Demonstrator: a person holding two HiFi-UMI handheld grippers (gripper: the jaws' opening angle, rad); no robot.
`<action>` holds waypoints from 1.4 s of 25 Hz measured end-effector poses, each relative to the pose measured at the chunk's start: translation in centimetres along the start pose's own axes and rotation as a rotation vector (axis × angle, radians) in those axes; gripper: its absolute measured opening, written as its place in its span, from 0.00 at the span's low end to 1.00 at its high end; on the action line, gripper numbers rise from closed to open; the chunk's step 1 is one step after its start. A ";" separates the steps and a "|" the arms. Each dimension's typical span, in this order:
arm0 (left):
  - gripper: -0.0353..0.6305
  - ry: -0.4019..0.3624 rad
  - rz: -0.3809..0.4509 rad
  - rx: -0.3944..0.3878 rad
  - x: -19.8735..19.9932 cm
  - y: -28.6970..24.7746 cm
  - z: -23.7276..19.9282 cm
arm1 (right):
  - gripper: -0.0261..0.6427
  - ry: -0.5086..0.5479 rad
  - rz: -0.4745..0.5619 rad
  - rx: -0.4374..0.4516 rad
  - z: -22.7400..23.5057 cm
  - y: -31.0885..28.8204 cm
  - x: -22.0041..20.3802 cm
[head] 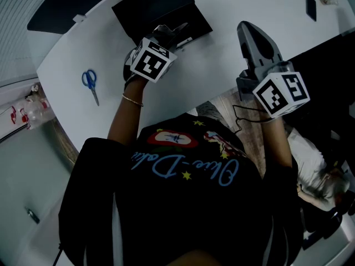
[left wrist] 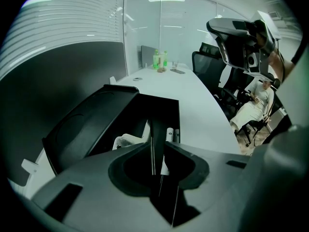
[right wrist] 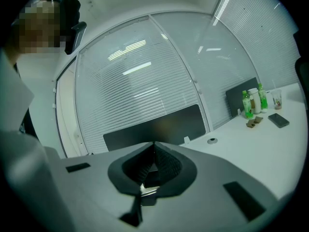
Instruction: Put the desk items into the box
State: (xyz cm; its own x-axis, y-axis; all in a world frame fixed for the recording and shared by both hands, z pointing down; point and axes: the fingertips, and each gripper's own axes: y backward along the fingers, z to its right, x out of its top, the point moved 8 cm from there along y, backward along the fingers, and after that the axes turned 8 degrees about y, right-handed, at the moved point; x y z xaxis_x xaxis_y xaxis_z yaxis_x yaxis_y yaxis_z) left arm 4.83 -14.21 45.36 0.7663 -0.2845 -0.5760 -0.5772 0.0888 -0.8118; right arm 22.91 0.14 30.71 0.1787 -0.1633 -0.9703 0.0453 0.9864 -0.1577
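Head view: your long white table (head: 233, 60) carries the open black rectangular box (head: 150, 7) near its far side.
Your left gripper (head: 178, 31) hangs over that box, jaws slightly parted and gripping nothing. Your right gripper (head: 249, 29) is clenched empty. Blue-handled scissors (head: 90, 85) lie well left of the box, and small white items (left wrist: 170, 133) sit inside it.

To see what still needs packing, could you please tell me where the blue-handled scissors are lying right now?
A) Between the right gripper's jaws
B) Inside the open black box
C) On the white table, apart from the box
C: in the head view, the blue-handled scissors lie flat on the white table, well to the left of the open black box and not touching it.
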 end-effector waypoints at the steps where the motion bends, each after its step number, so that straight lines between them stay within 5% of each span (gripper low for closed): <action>1: 0.19 -0.001 0.002 -0.001 0.0 0.1 0.0 | 0.06 0.000 0.000 -0.001 0.0 0.0 0.0; 14: 0.07 0.028 0.063 0.030 0.1 1.4 0.3 | 0.06 0.000 0.004 0.012 -0.2 -0.1 0.1; 18: 0.07 0.077 0.113 0.012 0.3 2.1 0.3 | 0.06 0.016 0.002 0.022 -0.3 -0.1 0.2; 35: 0.06 0.069 0.255 0.037 1.1 6.2 1.0 | 0.06 0.028 0.012 0.066 -1.4 -1.1 0.7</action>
State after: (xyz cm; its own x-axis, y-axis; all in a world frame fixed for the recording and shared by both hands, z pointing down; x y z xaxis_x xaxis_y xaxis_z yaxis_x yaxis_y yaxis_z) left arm 2.38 -12.97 39.65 0.5757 -0.3131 -0.7553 -0.7375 0.2001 -0.6450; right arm 21.62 -1.06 29.95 0.1519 -0.1497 -0.9770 0.1078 0.9851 -0.1341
